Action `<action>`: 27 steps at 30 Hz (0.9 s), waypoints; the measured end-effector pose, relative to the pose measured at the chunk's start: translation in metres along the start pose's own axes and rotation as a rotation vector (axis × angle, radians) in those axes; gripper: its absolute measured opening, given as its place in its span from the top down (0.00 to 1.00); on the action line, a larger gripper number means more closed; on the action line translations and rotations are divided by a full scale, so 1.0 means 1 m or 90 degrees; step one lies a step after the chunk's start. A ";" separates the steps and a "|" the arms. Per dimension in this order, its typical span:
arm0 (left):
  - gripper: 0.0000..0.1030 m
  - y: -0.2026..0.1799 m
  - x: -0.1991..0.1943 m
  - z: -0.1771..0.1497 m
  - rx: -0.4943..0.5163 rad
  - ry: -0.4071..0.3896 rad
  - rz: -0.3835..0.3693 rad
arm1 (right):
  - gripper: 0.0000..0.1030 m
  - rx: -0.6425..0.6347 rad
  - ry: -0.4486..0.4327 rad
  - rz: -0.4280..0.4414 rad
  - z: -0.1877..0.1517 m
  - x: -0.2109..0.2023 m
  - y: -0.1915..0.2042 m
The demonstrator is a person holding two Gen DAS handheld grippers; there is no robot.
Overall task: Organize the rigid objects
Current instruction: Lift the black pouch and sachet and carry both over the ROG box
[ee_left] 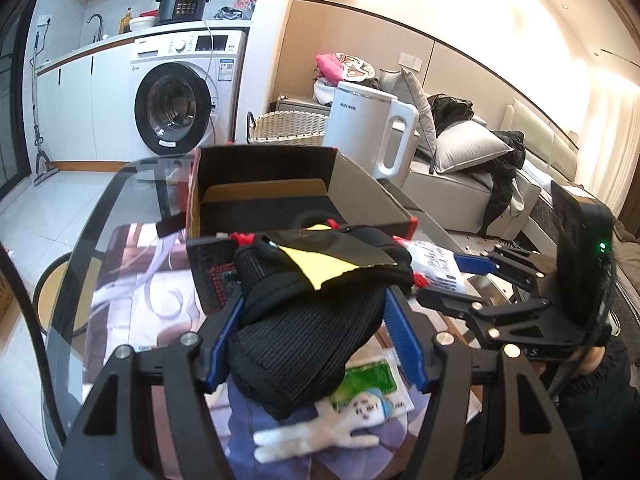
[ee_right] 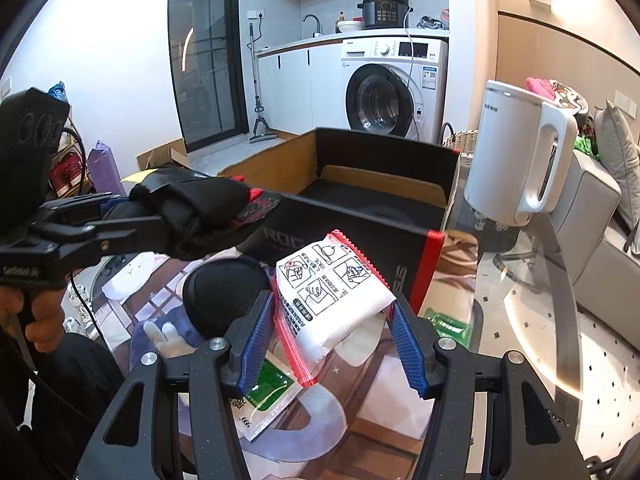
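A: As both sets of tongs hang over the glass table (ee_left: pixel 100 248), count it up for me.

B: Two tongs, two loads. The left tongs (ee_left: pixel 316 336) are clenched on one pair of black gloves (ee_left: pixel 308 320), knit cuffs toward the camera, red-dotted palms pointing at the box (ee_left: pixel 360 188). A black and yellow tag lies across the gloves.

A: And the right?

B: The right tongs (ee_right: pixel 334 328) are grasping one white packet (ee_right: pixel 332 292) with a red zigzag edge, held clear of the table, just short of the box. Four little instruction drawings are printed on it; the small text is too fine to read.

A: Where's the box?

B: One open black cardboard box with a red corner, sitting on the table right ahead of both loads. "ROG" shows on its side in the right view.

A: Hand pose?

B: A bare hand (ee_right: pixel 40 316) wraps the left grip, tongs angled down toward the box.

A: Anything else lying around?

B: One green-and-white sachet (ee_right: pixel 264 396) flat on the table beneath the tongs, and one white kettle (ee_right: pixel 516 152) marked "AUX" beside the box.
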State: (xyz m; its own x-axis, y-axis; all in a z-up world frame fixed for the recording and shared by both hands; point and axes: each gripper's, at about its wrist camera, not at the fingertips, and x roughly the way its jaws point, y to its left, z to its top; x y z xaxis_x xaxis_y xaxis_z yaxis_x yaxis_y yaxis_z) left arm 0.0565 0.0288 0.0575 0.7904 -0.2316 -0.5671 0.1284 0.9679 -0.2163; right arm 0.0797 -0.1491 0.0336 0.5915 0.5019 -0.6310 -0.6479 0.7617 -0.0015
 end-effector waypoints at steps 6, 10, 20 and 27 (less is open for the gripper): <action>0.36 0.000 0.004 0.018 0.012 -0.013 0.006 | 0.44 -0.004 -0.015 -0.010 0.015 -0.005 -0.004; 0.36 0.003 0.010 0.027 0.012 -0.019 0.011 | 0.44 -0.005 -0.020 -0.017 0.028 -0.003 -0.008; 0.36 0.013 0.029 0.051 0.019 -0.029 0.027 | 0.44 -0.010 -0.026 -0.024 0.062 0.008 -0.015; 0.36 0.020 0.043 0.071 0.027 -0.033 0.034 | 0.44 -0.016 -0.025 -0.026 0.082 0.022 -0.021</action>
State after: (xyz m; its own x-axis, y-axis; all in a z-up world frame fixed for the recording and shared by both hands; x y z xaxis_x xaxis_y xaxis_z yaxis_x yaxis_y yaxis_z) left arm 0.1353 0.0450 0.0850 0.8269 -0.1756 -0.5342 0.1095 0.9821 -0.1532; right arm 0.1458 -0.1205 0.0828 0.6351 0.4870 -0.5996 -0.6351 0.7711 -0.0465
